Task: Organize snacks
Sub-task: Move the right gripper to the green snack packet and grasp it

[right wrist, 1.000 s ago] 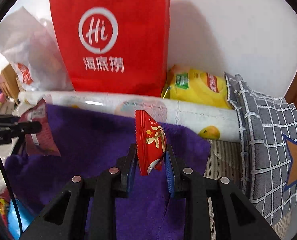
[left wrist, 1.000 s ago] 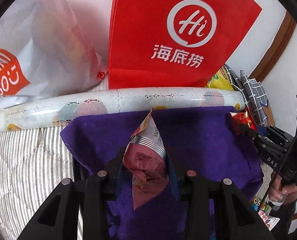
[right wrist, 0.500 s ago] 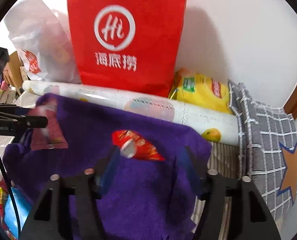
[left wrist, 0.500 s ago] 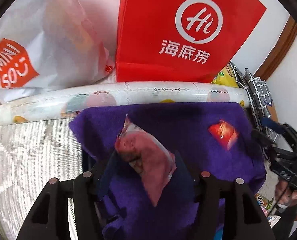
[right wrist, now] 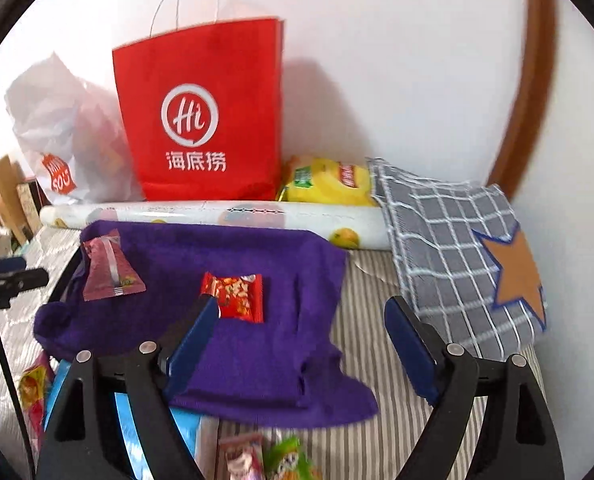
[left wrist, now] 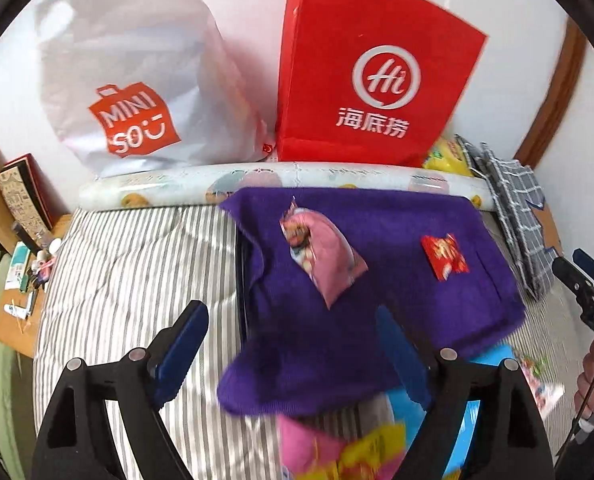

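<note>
Jaws stood wide apart on the left gripper (left wrist: 293, 346) and the right gripper (right wrist: 303, 338), both empty. Beyond them, the pink foil snack packet (left wrist: 323, 258) and the small red snack packet (right wrist: 233, 296) lay apart on the purple knitted cloth (right wrist: 237, 360) spread over the striped bed (left wrist: 129, 264). Farther back stood a red paper shopping bag (right wrist: 201, 112).

Snack pkts (left wrist: 349, 452) below left claw: blurred, cut by frame edge, unreadable. Blue pack (right wrist: 137, 432) under right claw's left finger: mostly hidden.
</note>
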Demonstrator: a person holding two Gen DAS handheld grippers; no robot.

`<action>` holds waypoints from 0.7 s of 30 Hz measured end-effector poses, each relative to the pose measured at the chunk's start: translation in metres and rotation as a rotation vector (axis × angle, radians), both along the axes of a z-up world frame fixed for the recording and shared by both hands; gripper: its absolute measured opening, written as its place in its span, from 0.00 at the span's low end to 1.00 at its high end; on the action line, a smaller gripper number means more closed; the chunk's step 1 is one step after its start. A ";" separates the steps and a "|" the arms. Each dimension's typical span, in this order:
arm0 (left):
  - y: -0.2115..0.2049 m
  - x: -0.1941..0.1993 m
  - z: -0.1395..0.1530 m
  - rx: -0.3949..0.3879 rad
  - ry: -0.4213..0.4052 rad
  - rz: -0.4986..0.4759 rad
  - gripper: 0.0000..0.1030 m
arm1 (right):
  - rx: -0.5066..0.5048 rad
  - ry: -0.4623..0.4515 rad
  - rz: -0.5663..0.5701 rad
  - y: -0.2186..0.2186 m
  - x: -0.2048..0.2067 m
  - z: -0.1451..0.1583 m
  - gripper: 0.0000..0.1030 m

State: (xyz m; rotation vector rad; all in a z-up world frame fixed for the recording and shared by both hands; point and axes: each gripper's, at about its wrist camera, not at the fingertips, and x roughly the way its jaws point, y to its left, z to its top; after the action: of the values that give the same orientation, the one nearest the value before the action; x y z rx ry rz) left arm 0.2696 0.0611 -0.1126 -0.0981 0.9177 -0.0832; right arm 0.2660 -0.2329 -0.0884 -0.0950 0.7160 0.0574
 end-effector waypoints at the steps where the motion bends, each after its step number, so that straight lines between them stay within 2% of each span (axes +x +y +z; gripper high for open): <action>1: 0.000 -0.009 0.000 0.000 -0.010 -0.001 0.83 | 0.002 0.003 0.006 -0.002 -0.005 -0.001 0.82; 4: 0.000 -0.033 -0.002 0.007 -0.027 0.036 0.83 | -0.002 0.014 0.011 -0.007 -0.022 -0.004 0.82; 7: 0.002 -0.054 0.000 0.038 -0.080 0.061 0.83 | -0.018 0.006 -0.001 -0.010 -0.041 -0.007 0.82; 10: 0.004 -0.070 0.000 0.045 -0.105 0.082 0.82 | 0.010 0.020 0.004 -0.014 -0.056 -0.012 0.82; 17: 0.010 -0.093 -0.008 0.055 -0.091 0.115 0.83 | 0.095 0.050 -0.023 -0.029 -0.079 -0.031 0.81; 21: 0.011 -0.104 -0.013 0.044 -0.098 0.128 0.83 | 0.092 0.062 -0.049 -0.035 -0.086 -0.039 0.73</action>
State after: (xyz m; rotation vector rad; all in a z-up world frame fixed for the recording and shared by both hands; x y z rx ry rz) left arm 0.1653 0.0721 -0.1253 -0.1107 0.8128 0.0508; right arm 0.1801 -0.2682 -0.1278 0.0121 0.7761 0.0459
